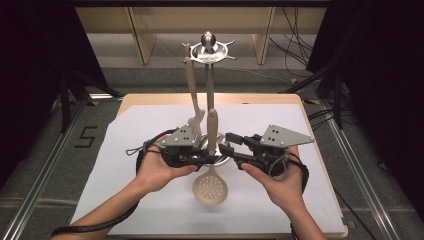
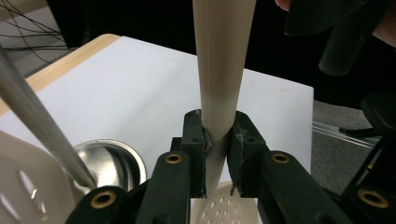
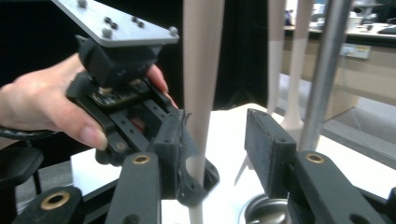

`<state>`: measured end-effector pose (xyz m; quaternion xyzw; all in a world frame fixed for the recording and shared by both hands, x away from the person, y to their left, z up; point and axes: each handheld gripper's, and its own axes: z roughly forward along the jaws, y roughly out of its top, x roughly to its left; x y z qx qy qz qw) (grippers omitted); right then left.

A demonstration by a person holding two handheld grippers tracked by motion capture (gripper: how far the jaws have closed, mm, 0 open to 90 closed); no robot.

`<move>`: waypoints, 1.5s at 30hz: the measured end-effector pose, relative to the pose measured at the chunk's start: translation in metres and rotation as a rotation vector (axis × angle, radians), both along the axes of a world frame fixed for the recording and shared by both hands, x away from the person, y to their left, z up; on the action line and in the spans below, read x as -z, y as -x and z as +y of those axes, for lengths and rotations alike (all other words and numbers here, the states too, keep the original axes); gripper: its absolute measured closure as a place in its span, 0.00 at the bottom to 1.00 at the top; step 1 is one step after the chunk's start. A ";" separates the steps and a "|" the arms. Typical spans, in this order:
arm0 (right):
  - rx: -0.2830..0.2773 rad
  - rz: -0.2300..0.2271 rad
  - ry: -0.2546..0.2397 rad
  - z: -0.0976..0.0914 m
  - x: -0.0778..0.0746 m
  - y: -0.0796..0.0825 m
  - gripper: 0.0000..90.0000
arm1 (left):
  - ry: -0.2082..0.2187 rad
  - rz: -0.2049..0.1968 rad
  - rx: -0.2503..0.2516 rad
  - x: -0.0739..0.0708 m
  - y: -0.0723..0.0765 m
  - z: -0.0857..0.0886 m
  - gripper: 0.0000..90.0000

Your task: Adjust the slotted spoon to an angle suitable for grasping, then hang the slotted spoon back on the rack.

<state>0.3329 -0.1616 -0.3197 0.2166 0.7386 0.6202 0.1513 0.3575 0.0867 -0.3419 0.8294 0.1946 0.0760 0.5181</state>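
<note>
White paper covers the table (image 1: 150,130), with the utensil stand (image 1: 210,75) at its middle. Just in front of that stand I keep the skimmer (image 1: 210,187) upright, the left gripper (image 2: 217,149) clamped on its handle. My right gripper (image 3: 219,154) stands wide around the handle, pads clear, so one hand carries it.

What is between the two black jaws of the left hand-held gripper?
The beige handle of the slotted spoon. In the left gripper view, the left hand-held gripper clamps it from both sides, above the spoon's holed bowl.
</note>
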 end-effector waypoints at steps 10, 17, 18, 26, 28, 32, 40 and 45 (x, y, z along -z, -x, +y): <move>0.204 0.051 0.065 -0.019 0.011 -0.004 0.66 | -0.010 -0.020 -0.029 -0.008 -0.005 0.002 0.86; 0.319 0.032 0.176 -0.027 0.024 -0.009 0.66 | 0.000 -0.010 -0.044 -0.011 -0.007 0.003 0.86; 0.320 0.056 0.177 -0.027 0.026 -0.009 0.66 | -0.005 -0.015 -0.049 -0.013 -0.008 0.003 0.86; 0.340 0.063 0.197 -0.032 0.033 -0.013 0.66 | -0.007 -0.031 -0.048 -0.017 -0.013 0.003 0.86; 0.352 0.087 0.191 -0.032 0.033 -0.011 0.66 | -0.007 -0.030 -0.051 -0.018 -0.013 0.002 0.86; 0.352 0.084 0.195 -0.033 0.033 -0.012 0.66 | -0.002 -0.021 -0.057 -0.019 -0.013 0.002 0.86; 0.359 0.070 0.187 -0.034 0.032 -0.012 0.67 | 0.002 -0.030 -0.059 -0.019 -0.014 0.004 0.86; 0.360 0.068 0.186 -0.034 0.032 -0.012 0.66 | -0.006 -0.034 -0.055 -0.019 -0.014 0.004 0.86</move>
